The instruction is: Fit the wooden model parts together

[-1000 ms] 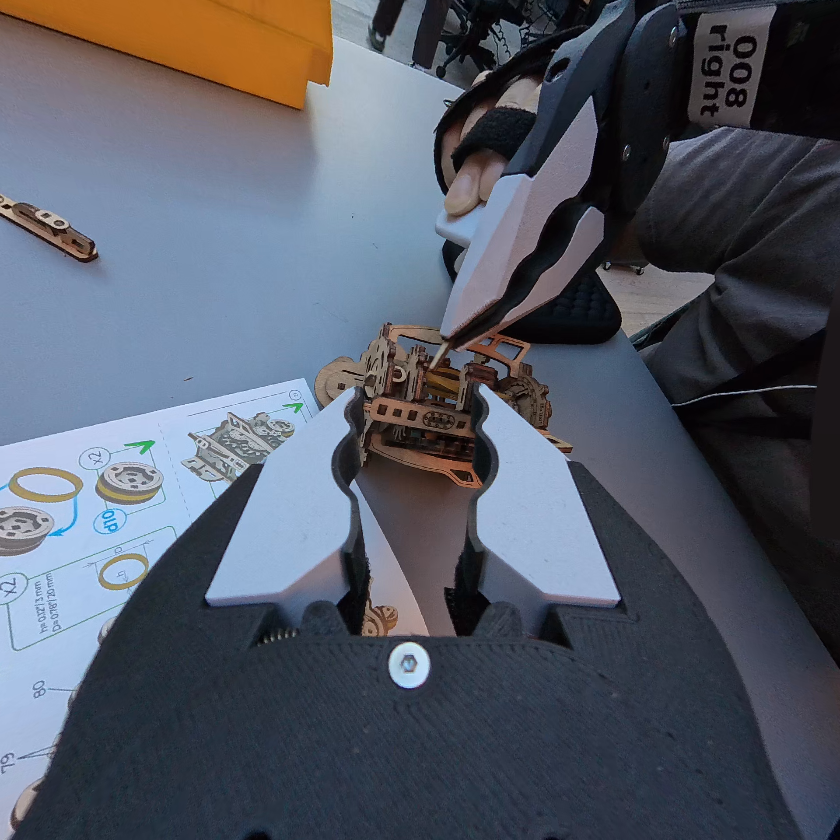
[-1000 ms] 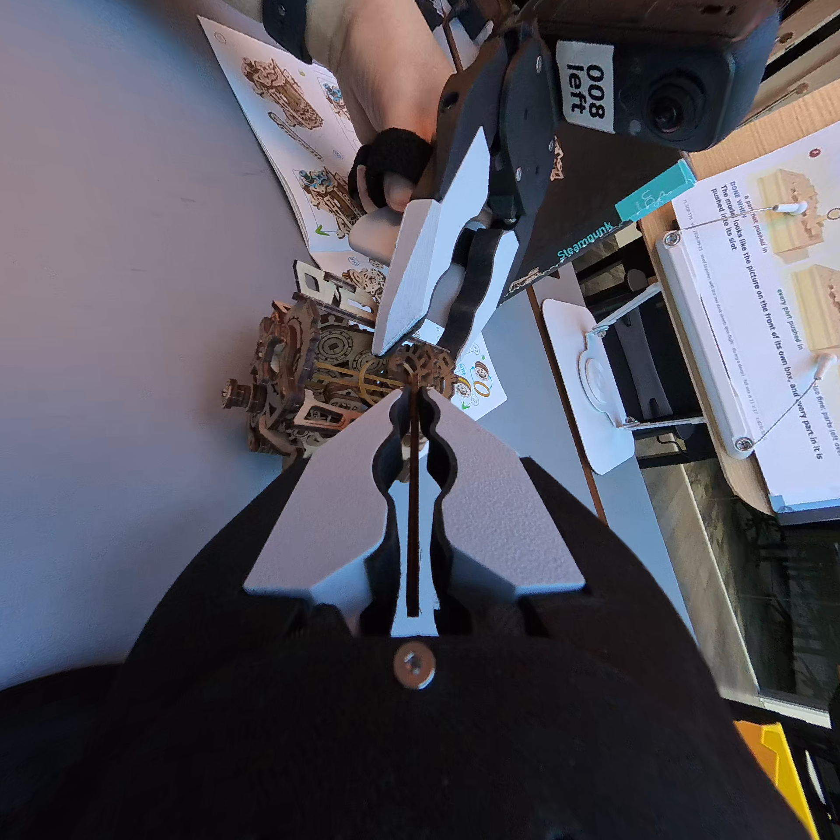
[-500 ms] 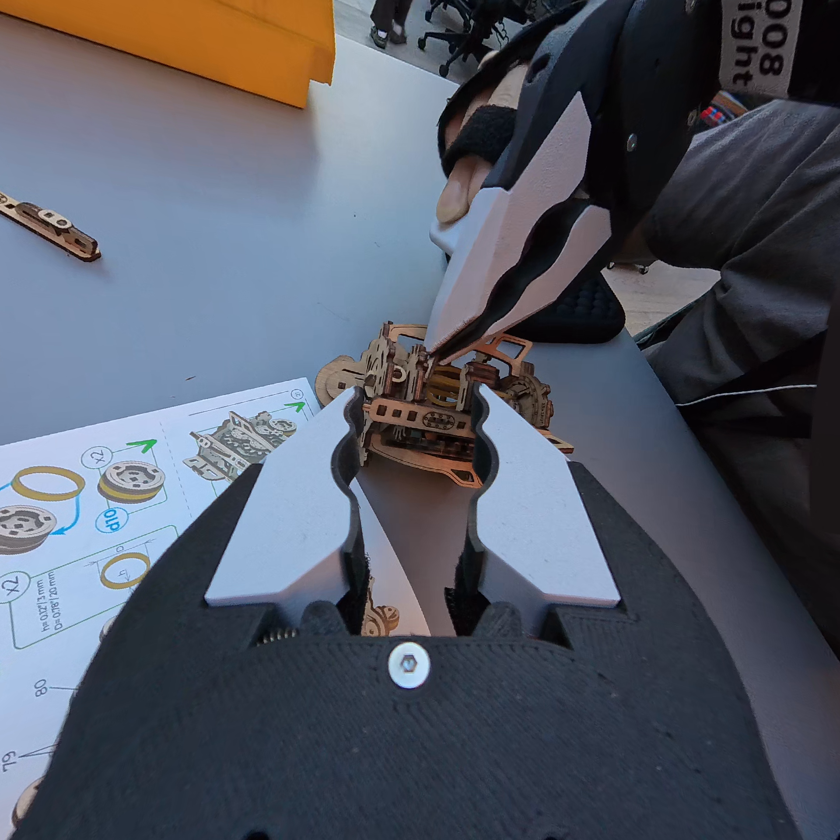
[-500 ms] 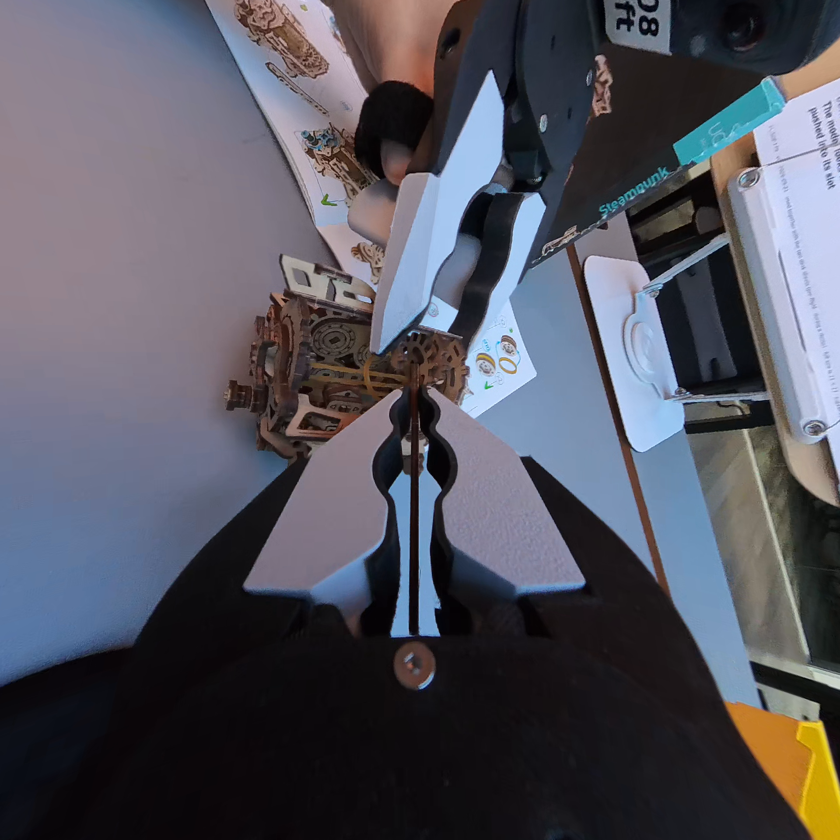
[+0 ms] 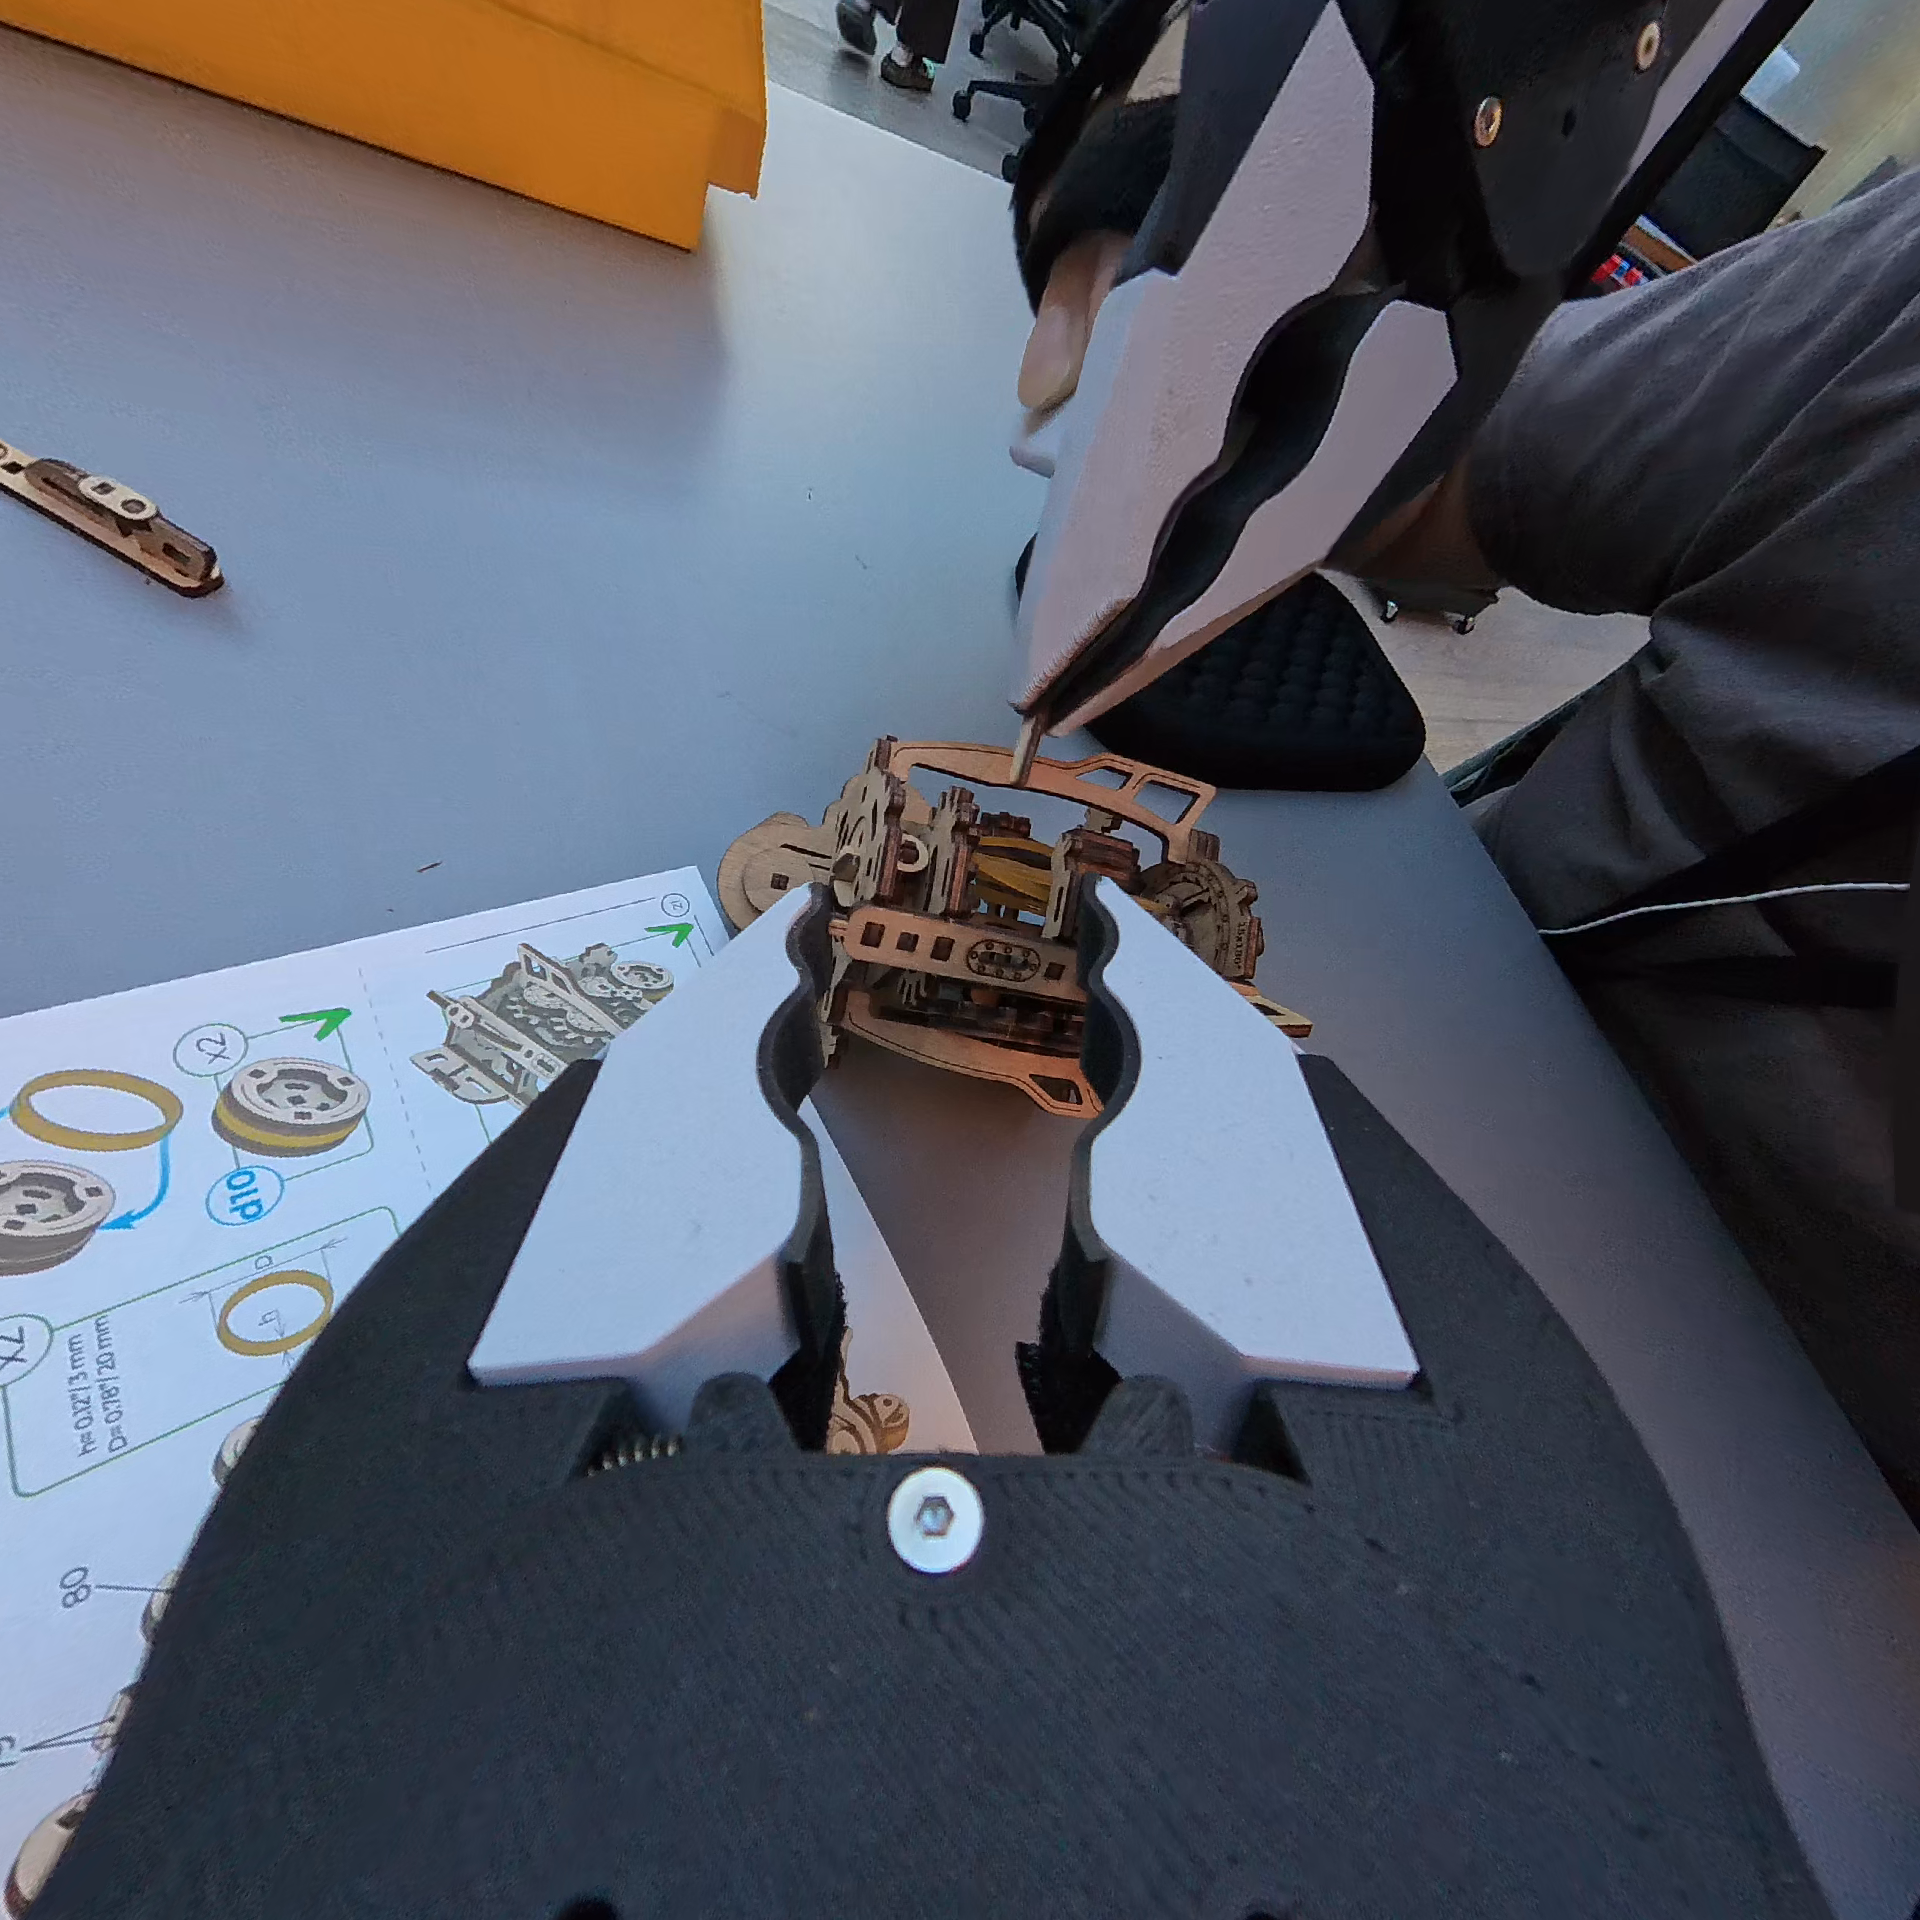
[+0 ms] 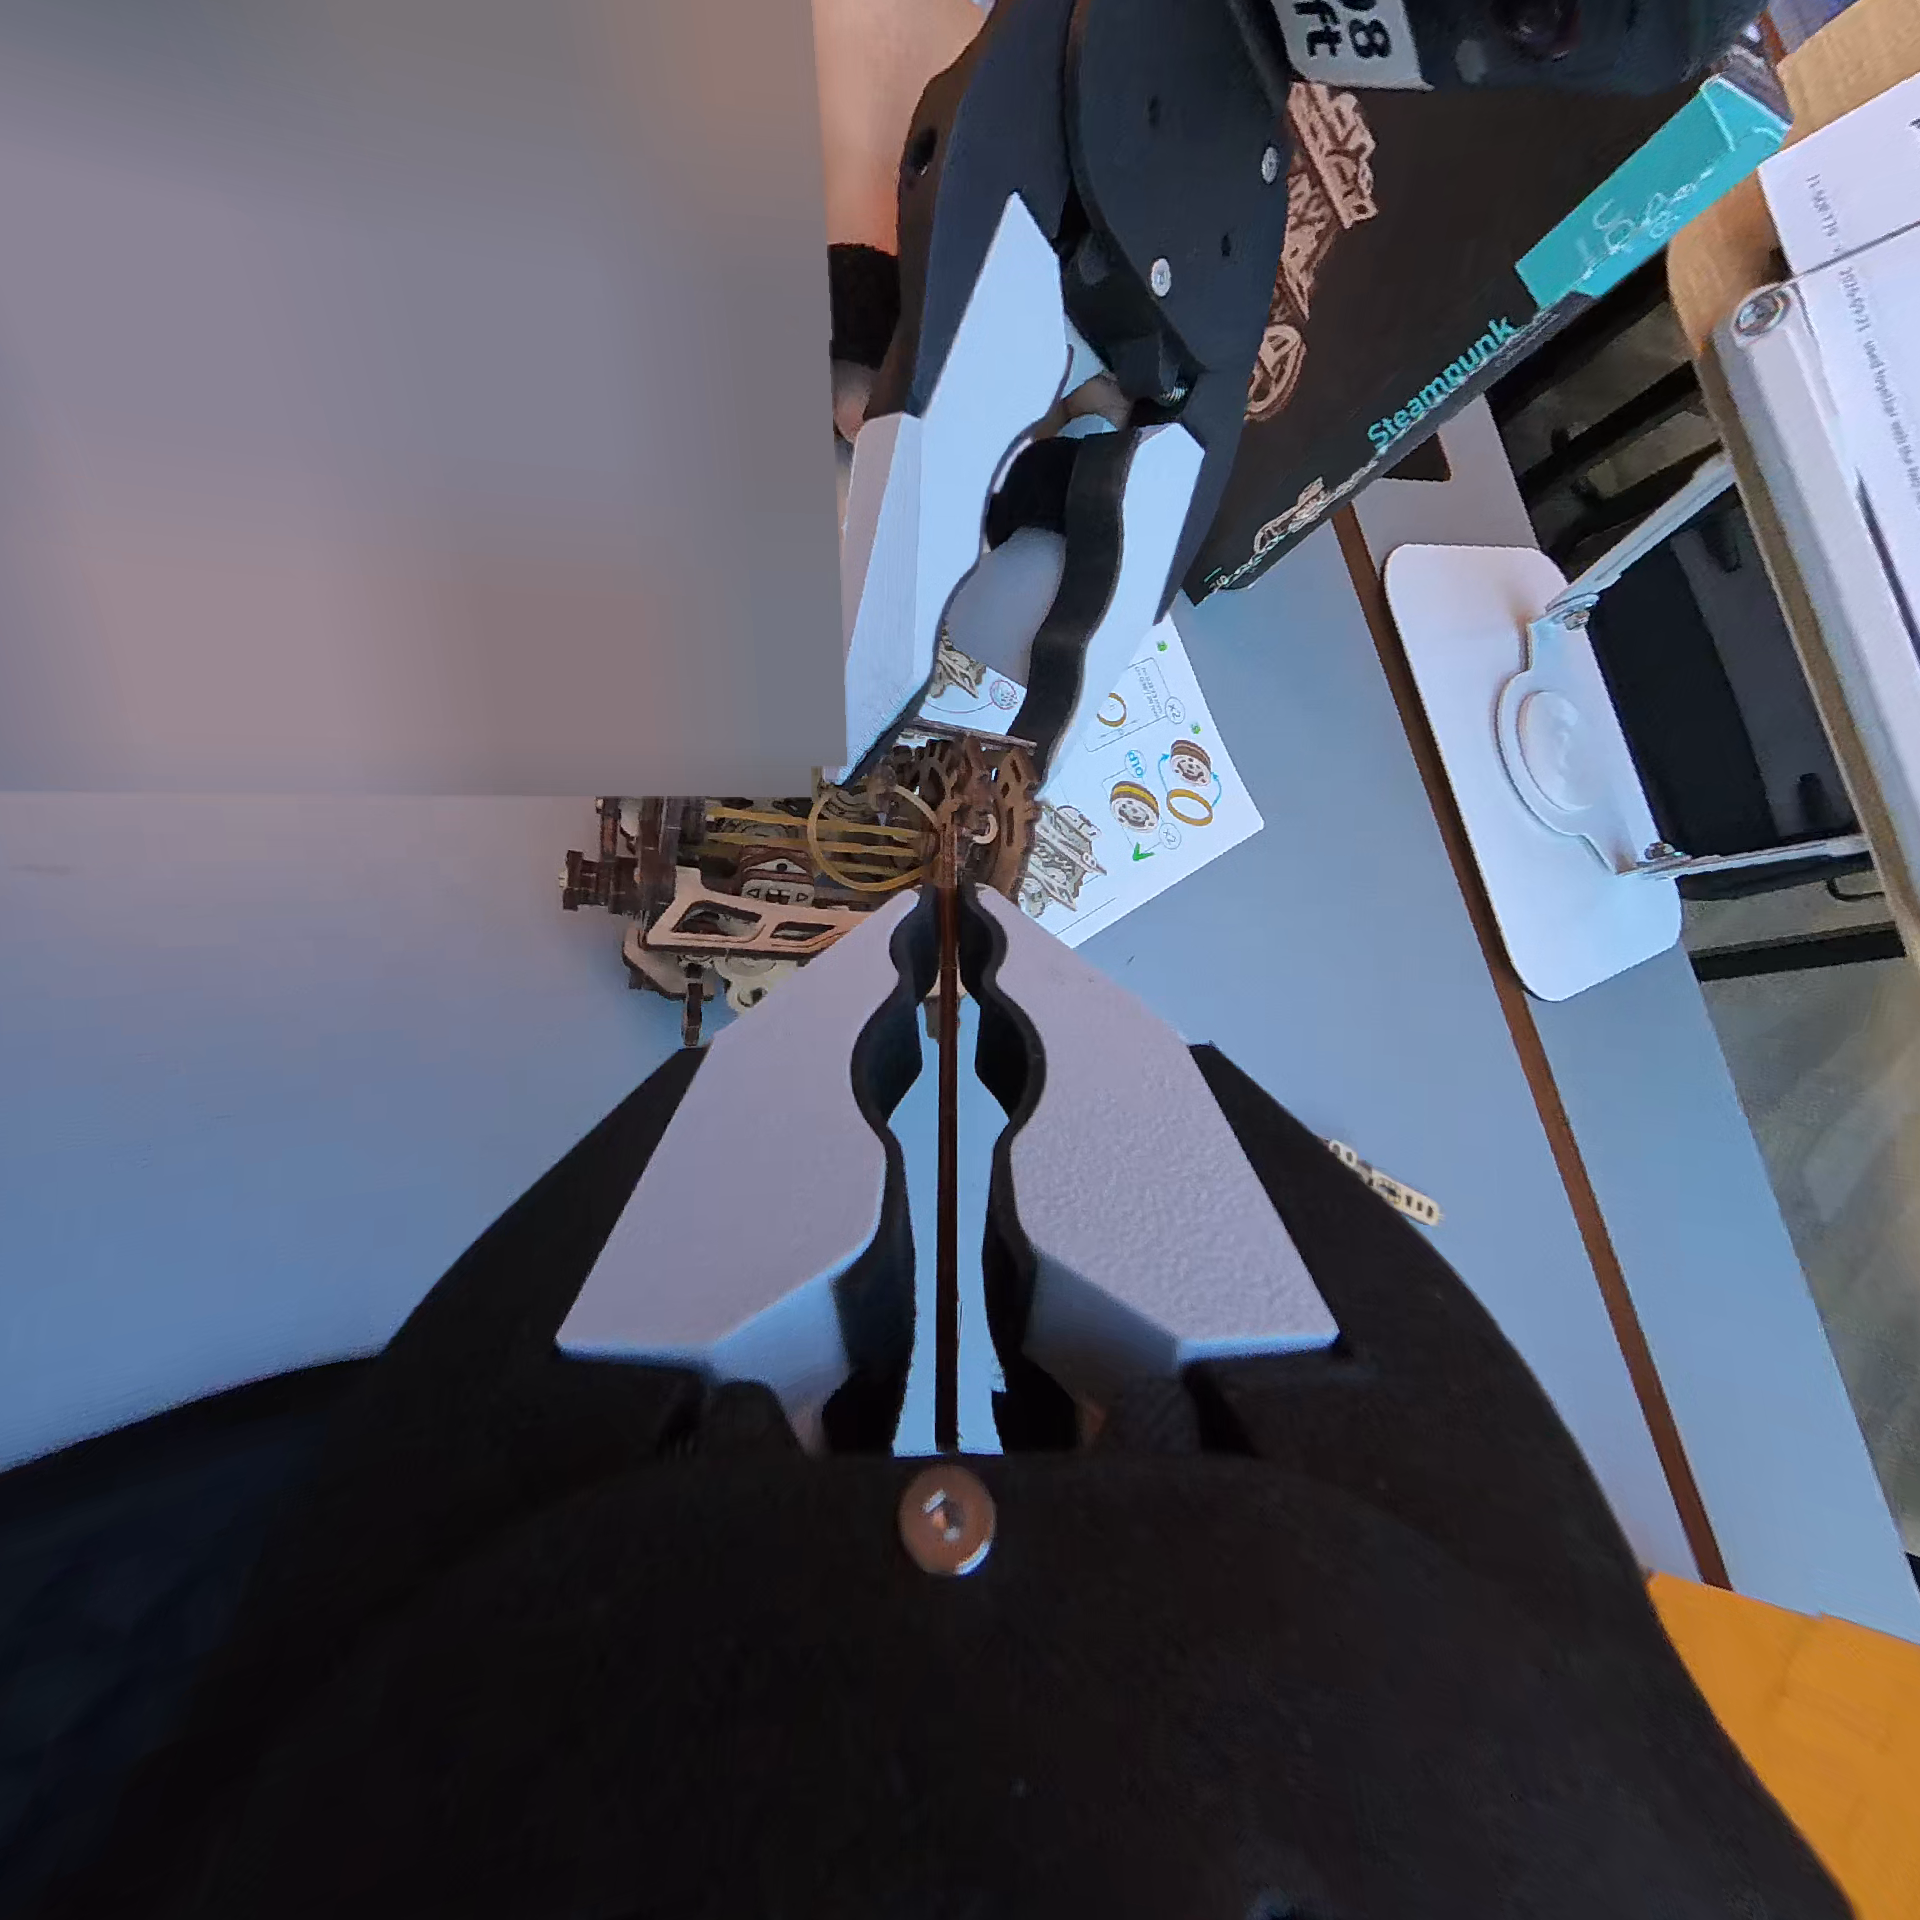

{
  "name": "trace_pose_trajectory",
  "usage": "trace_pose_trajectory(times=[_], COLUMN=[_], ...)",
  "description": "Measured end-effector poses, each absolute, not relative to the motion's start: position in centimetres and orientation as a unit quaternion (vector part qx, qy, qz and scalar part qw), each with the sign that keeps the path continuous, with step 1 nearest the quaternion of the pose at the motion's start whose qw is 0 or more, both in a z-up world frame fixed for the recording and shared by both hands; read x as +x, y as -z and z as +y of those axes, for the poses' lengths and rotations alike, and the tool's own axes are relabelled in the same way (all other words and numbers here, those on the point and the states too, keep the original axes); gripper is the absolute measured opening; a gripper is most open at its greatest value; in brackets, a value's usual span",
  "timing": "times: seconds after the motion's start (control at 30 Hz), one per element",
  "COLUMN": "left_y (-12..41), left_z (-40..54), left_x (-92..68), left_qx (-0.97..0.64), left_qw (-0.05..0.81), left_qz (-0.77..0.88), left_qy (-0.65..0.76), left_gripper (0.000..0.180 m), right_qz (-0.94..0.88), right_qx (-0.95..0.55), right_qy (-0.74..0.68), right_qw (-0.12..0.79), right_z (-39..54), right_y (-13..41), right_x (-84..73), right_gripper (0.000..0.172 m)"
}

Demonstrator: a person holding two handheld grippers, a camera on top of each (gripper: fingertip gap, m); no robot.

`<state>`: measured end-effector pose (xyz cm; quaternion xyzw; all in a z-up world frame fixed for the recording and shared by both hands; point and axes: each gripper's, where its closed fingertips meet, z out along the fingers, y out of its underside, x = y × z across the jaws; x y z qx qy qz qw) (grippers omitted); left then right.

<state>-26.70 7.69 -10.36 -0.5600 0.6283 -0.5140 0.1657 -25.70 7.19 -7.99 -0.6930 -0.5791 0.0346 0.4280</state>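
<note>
- Two grippers meet at the wooden model (image 5: 997, 935), which stands on the grey table (image 5: 499, 582) near its edge.
- Left gripper (image 5: 956, 935) is spread wide, its fingers (image 5: 1164, 997) clamped on the model's two sides.
- Right gripper (image 6: 943, 914) is pinched shut on a thin brown wooden stick (image 6: 945, 1143); the stick's tip pokes out just above the model's top frame.
- A yellow rubber band (image 6: 862, 831) shows inside the model, by the stick's tip.
- Under and beside the model lies an instruction sheet (image 5: 260, 1091).
- Well off from the model lies a loose wooden strip (image 5: 114, 520); beyond that, a yellow box (image 5: 436, 94).
- Behind the model sits a black pad (image 5: 1278, 696) at the table edge, next to a grey sleeve (image 5: 1714, 416).
- Past the left gripper lies a dark kit box (image 6: 1382, 343).
</note>
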Motion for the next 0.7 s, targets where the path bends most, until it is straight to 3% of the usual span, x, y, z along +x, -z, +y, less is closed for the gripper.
trace_pose_trajectory(times=[0.7], left_y=[10.4], left_z=[7.8], left_x=[-26.5], left_qx=[-0.565], left_qw=[0.171], left_qz=[0.627], left_qy=[0.509], left_gripper=[0.045], right_qz=[-0.605], right_qx=[-0.725], right_qy=[0.084], right_qw=[0.319], right_z=[7.8], right_y=[9.1], right_x=[-26.1], right_gripper=[0.000])
